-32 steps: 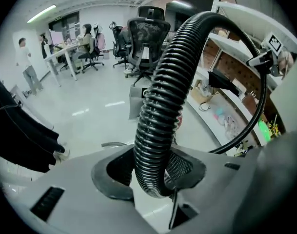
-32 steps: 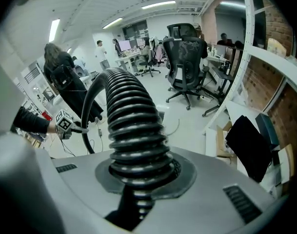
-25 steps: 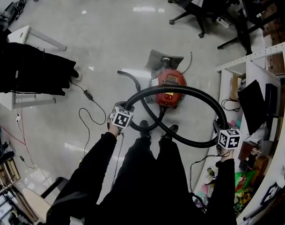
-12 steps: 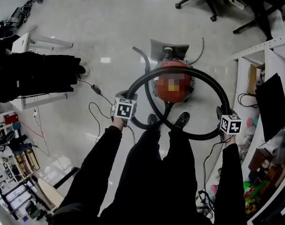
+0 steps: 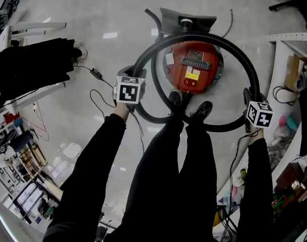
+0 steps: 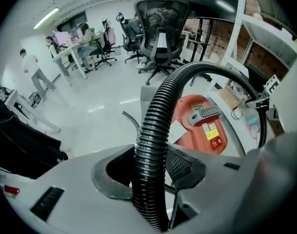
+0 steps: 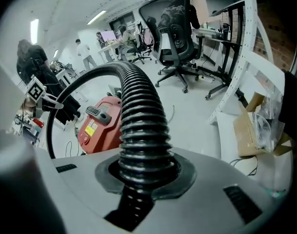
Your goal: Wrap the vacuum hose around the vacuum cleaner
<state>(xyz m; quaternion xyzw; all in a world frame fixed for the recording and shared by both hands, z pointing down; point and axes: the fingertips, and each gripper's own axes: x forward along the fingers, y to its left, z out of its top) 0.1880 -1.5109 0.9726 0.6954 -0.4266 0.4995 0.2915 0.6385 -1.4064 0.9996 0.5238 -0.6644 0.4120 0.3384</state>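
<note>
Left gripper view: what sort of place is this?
Probably an open-plan office or lab workspace. A mesh office chair stands on casters, desks with seated people line the far side, and white shelving holding a cardboard box stands beside a polished floor.

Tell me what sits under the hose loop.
The red vacuum lies below the hose loop, with the person's shoes at its near edge. Its underside is hidden, and whether the loop touches it cannot be told.
</note>
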